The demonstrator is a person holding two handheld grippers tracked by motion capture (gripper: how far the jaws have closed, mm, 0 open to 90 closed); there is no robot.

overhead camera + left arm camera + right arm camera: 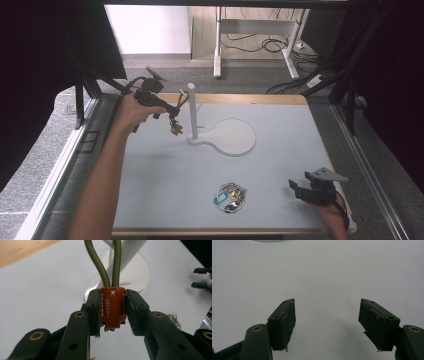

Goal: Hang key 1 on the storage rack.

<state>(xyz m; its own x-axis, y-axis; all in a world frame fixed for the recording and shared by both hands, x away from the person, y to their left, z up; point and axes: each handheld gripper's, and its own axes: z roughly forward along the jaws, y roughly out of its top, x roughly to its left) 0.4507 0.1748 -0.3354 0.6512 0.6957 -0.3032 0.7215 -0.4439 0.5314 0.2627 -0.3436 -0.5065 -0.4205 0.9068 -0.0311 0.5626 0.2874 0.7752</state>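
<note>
One orange leather key tag (112, 307) on a doubled olive-green cord (105, 265), clamped between the left gripper's (112, 312) jaws, just beside the white post stand (192, 111) at the table's (280, 165) far left. Right gripper (327, 322): jaws wide apart, nothing between, near right corner. Loose bunch of keys (230, 196): front centre.

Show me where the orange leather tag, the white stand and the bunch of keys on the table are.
orange leather tag (112, 307), left gripper view, middle of its face.
white stand (192, 112), high view, its upright post.
bunch of keys (230, 197), high view, middle of the bunch.
</note>
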